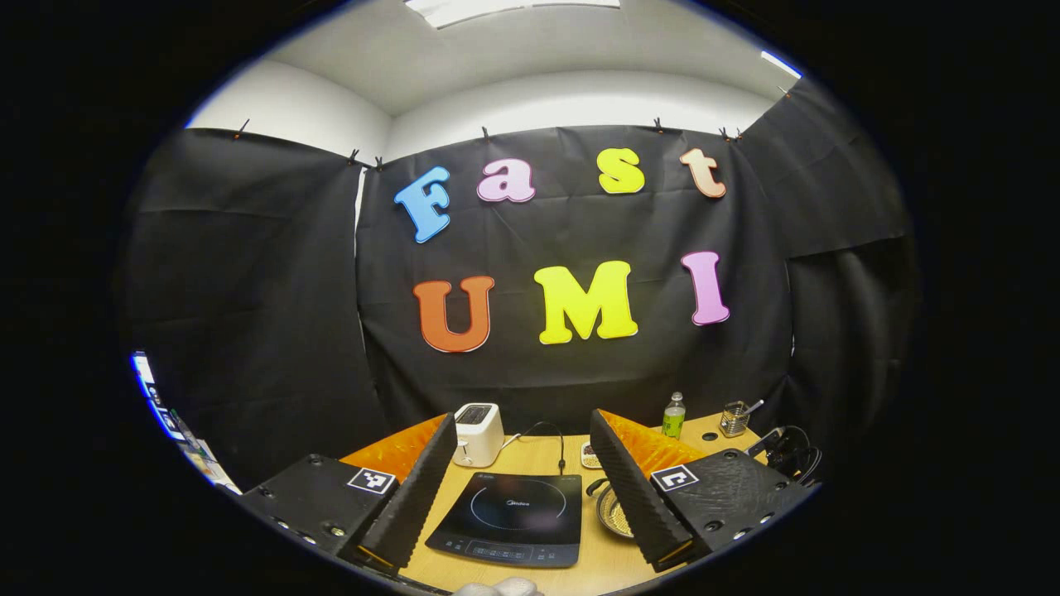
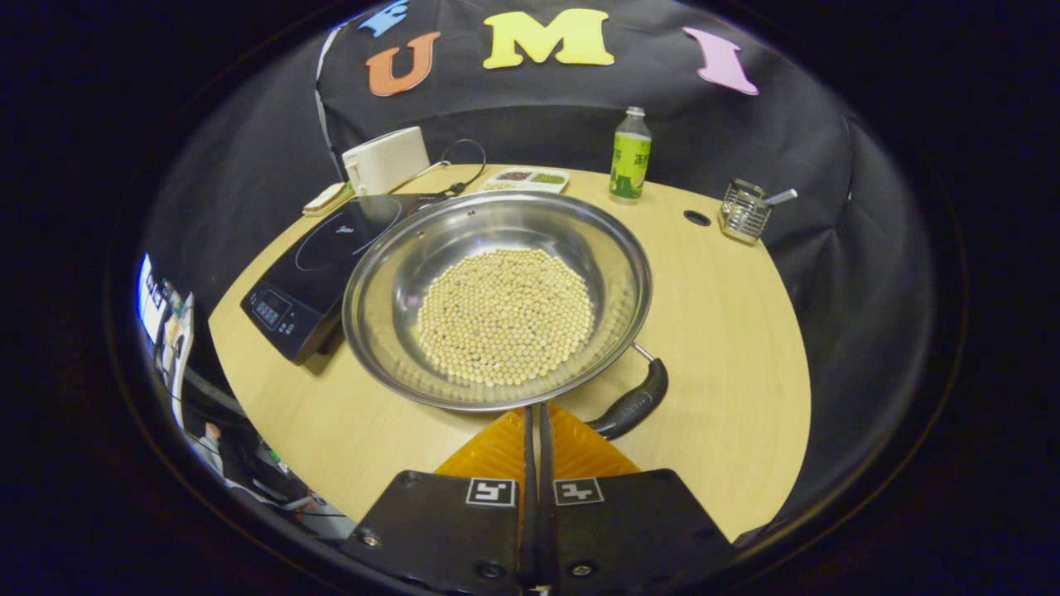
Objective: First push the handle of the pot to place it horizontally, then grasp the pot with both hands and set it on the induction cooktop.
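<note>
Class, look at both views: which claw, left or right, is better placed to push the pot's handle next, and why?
The right claw. It sits shut at the pot's near rim, with the handle just beside it. The left claw hangs open facing the cooktop, farther from the handle.

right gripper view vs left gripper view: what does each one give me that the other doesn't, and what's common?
Right gripper view: the beans filling the pot, its handle pointing toward the camera beside the right gripper, whose fingers are closed together, and a tray. Left gripper view: ceiling, and the left gripper spread wide over the cooktop. Both: cooktop, toaster, bottle, wire holder, table, part of the pot.
</note>
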